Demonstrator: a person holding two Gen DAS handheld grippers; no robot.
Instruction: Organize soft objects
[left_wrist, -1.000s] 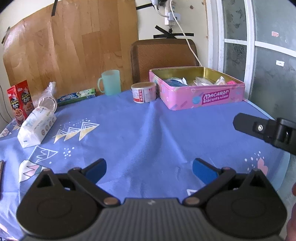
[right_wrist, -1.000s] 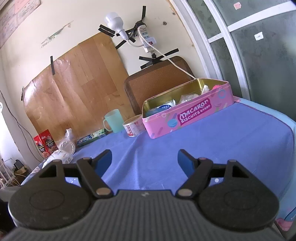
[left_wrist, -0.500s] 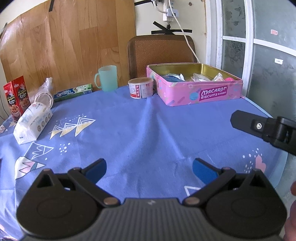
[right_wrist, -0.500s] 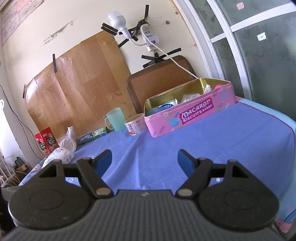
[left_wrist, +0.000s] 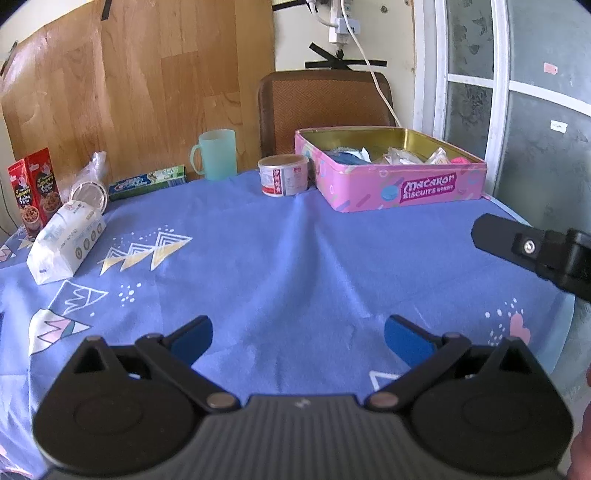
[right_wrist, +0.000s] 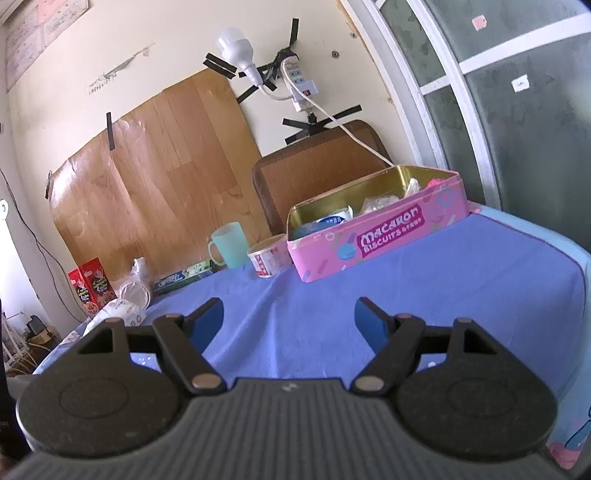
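Both grippers are held spread and empty above the blue-clothed desk (left_wrist: 280, 258). Ahead and to the right of the left gripper (left_wrist: 298, 334), the pink tin (left_wrist: 391, 184) with soft packets inside is seen; a white soft pack (left_wrist: 64, 243) lies far left. The right gripper (right_wrist: 289, 319) faces the same tin.

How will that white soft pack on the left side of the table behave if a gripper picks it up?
The white soft pack looks pillowy and wrinkled, so it will probably squash under the fingers. It lies flat, so rolling seems unlikely. Its glossy wrapper may be slippery.
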